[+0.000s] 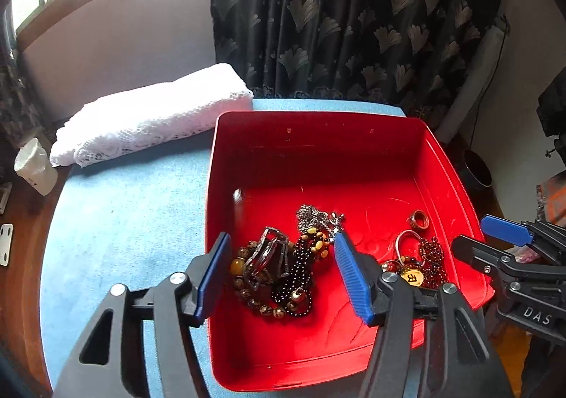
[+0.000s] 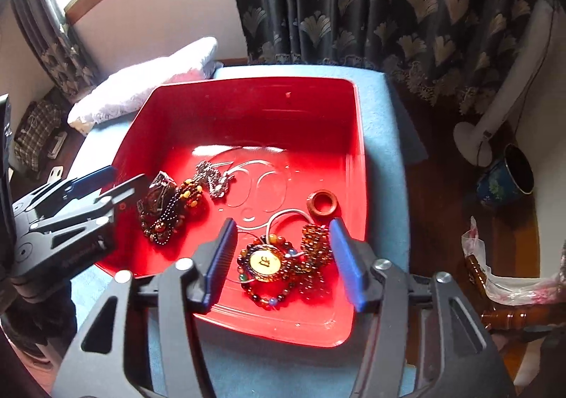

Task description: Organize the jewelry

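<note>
A red tray (image 1: pixel 318 116) (image 2: pixel 247 83) sits on a blue mat. On its floor to the left lies a tangle of dark and amber bead bracelets (image 1: pixel 279 270) (image 2: pixel 169 207), with a silver chain (image 1: pixel 311 217) (image 2: pixel 212 178) behind it. My left gripper (image 1: pixel 281 237) (image 2: pixel 125 174) hovers open over this tangle, its pads apart from it. To the right lie a beaded bracelet with a gold medallion (image 1: pixel 411 277) (image 2: pixel 265 263), red-brown beads (image 2: pixel 313 242) and a brown ring (image 1: pixel 419 219) (image 2: pixel 323 207). My right gripper (image 2: pixel 283 223) (image 1: pixel 472 233) stands open above the medallion.
A folded white lace cloth (image 1: pixel 152 115) (image 2: pixel 148 83) lies behind the tray on the blue mat (image 1: pixel 123 207). A dark patterned curtain hangs at the back. On the floor to the right stand a white fan base (image 2: pixel 474 139), a dark pot (image 2: pixel 509 178) and a brown bottle (image 2: pixel 513 316).
</note>
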{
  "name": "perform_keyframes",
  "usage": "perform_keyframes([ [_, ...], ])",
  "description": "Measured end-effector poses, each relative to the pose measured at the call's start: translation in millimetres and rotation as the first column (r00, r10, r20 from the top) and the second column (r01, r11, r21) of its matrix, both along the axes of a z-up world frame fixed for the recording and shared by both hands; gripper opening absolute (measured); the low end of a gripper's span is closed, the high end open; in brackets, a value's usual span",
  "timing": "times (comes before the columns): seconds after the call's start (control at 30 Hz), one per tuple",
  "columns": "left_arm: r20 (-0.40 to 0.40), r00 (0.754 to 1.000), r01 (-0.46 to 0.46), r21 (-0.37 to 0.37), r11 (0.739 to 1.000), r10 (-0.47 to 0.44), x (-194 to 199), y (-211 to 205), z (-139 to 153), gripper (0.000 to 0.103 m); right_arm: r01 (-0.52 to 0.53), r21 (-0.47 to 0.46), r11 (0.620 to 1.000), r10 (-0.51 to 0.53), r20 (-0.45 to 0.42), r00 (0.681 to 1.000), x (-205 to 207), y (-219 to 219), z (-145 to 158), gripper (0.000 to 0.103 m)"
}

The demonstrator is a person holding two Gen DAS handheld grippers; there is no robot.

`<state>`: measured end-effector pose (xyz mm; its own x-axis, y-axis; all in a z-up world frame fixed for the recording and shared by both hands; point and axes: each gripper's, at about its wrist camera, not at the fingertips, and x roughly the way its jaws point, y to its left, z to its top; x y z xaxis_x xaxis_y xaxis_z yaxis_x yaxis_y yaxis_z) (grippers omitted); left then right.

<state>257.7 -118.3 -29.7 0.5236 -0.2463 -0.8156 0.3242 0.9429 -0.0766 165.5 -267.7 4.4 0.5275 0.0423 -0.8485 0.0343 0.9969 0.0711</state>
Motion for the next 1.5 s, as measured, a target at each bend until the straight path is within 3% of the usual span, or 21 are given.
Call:
perform_keyframes([
  [0.3, 0.035, 0.999, -0.035, 0.020, 0.999, 0.034, -27, 19, 19, 0.080, 0.037, -0.017, 0.999, -0.037, 0.038, 0.999, -26, -7, 12, 0.080],
  [0.43, 0.030, 0.999, -0.043, 0.017, 0.999, 0.043, -41, 27, 22, 0.082, 0.046, -0.036, 0.998, -0.045, 0.047, 0.998, -39, -6, 16, 0.089],
  [0.7, 0.029, 0.999, -0.038, 0.011, 0.999, 0.038, -64, 36, 29, 0.093, 0.043, -0.038, 0.998, -0.041, 0.045, 0.998, -58, -2, 22, 0.094],
  [1.5, -0.014, 0.999, -0.036, 0.065, 0.997, 0.037, -89, 52, 25, 0.093, -0.005, -0.036, 0.999, 0.004, -0.010, 1.000, -85, 11, 19, 0.094],
])
